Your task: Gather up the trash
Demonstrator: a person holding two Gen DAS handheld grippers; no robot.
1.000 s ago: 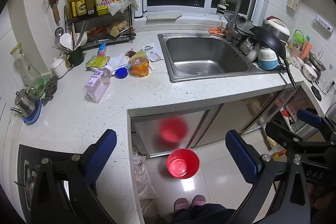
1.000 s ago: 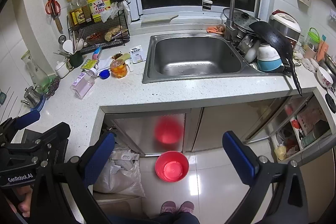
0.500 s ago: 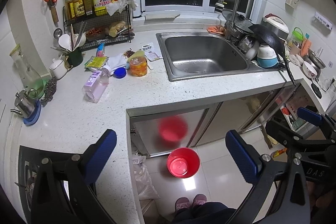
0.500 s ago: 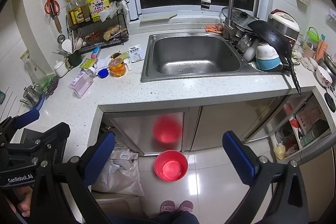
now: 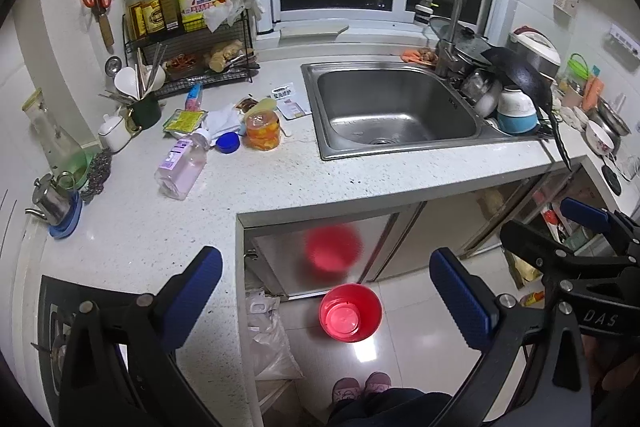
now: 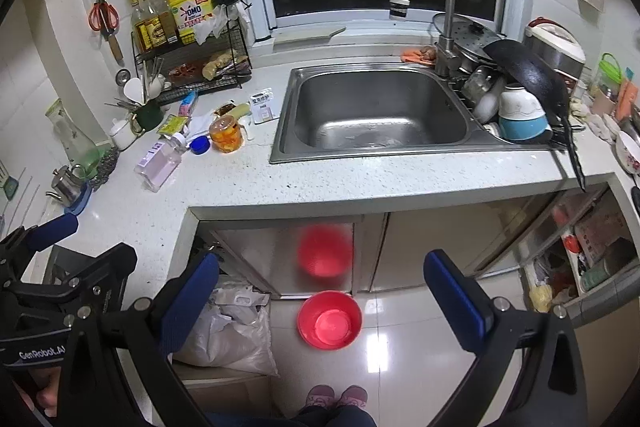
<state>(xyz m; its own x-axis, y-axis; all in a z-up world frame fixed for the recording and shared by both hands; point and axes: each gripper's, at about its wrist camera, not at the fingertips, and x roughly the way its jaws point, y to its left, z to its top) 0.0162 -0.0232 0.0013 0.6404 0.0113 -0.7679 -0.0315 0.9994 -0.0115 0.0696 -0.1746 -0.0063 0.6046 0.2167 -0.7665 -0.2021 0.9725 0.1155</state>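
Litter lies on the white counter (image 5: 280,187) left of the sink: a tipped pink bottle (image 5: 182,167) (image 6: 158,163), its blue cap (image 5: 229,142), an orange jar (image 5: 262,131) (image 6: 227,137), a yellow-green packet (image 5: 185,119), crumpled tissue (image 5: 222,119) and a small white packet (image 5: 290,103). On the floor below the counter stands a red bin (image 5: 350,313) (image 6: 329,319). My left gripper (image 5: 325,267) hangs open above the counter corner, well short of the litter. My right gripper (image 6: 320,267) is open too, over the bin, holding nothing.
A steel sink (image 5: 396,107) fills the middle, with stacked dishes and a black pan (image 5: 520,79) at its right. A wire rack with bottles (image 5: 188,39), a utensil cup (image 5: 144,107) and a kettle (image 5: 52,199) line the left. A plastic bag (image 6: 228,335) sits under the counter. Feet (image 6: 336,397) show below.
Both views only wobble slightly. Nothing on the counter has moved and both grippers have stayed open.
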